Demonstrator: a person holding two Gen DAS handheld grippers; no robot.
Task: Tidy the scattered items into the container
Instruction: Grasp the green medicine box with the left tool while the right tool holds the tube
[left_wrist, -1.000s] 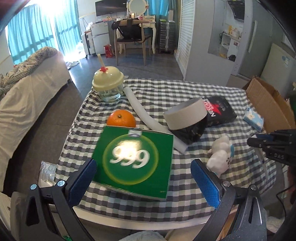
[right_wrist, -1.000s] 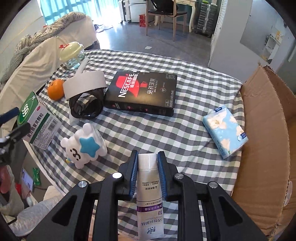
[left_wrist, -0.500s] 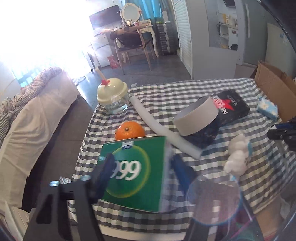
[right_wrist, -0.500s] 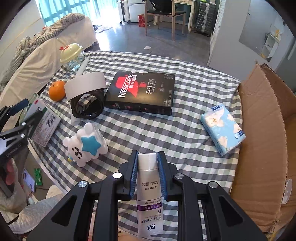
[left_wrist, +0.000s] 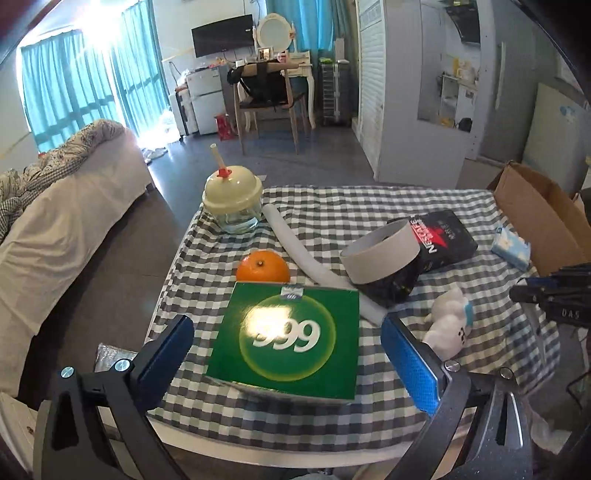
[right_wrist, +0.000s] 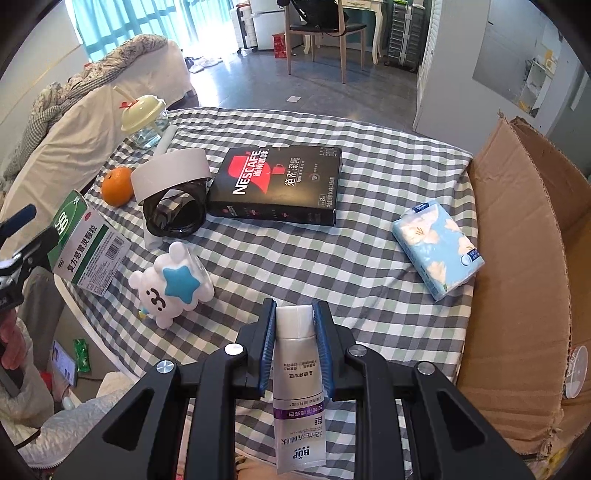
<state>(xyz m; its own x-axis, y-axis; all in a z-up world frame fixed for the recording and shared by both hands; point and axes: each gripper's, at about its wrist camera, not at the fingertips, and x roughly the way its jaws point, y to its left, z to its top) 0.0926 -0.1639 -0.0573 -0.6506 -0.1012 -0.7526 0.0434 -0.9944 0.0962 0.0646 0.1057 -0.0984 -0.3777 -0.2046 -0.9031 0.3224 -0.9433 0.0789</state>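
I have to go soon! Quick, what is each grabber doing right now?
Left gripper: open, its fingers either side of the green box, not squeezing it.
Right gripper: closed on the white tube.

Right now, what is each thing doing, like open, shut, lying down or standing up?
Left gripper: open, around the green 999 box, not touching.
Right gripper: shut on the white tube.
White tube: held, cap forward.
Green 999 box: propped up, tilted.
Brown cardboard box: open.
Black Nescafe box: lying flat.
Cream-lidded cup: upright, lid on.
White star toy: tipped over.
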